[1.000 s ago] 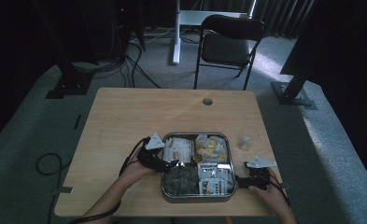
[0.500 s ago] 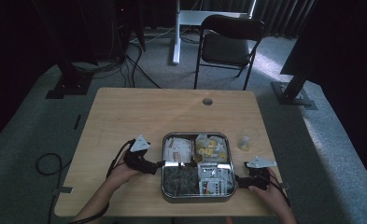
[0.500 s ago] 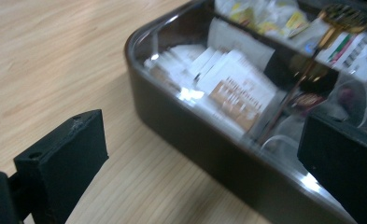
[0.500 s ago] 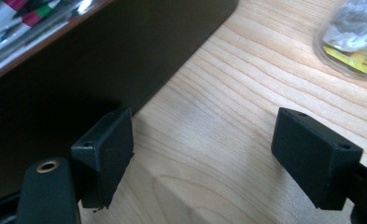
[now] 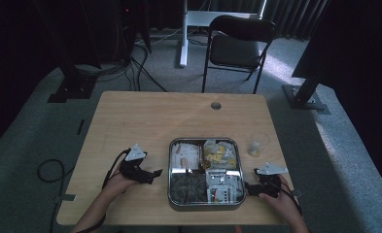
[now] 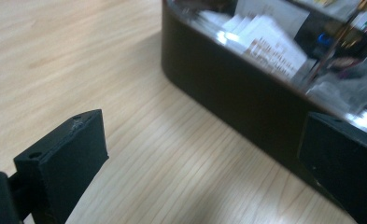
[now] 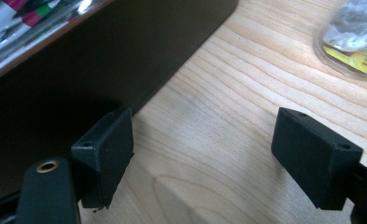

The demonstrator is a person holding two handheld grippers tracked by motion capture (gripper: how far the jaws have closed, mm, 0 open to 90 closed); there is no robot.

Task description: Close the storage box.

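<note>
While both grippers, left gripper [image 5: 154, 173] and right gripper [image 5: 248, 187], stand spread and empty beside the metal tray [image 5: 170, 167] on the table [image 5: 145, 116], nothing is held. Closing crookedly on its walls could tilt it and spill the packets [image 5: 219, 154].

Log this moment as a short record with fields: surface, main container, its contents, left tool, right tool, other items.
surface: light wooden table
main container: rectangular metal tray with four compartments, near the front edge
contents: packets and small wrapped items, too small to identify
left tool: open, empty, low on the table left of the tray
right tool: open, empty, at the tray's right front corner
other items: small clear plastic cup right of the tray
</note>
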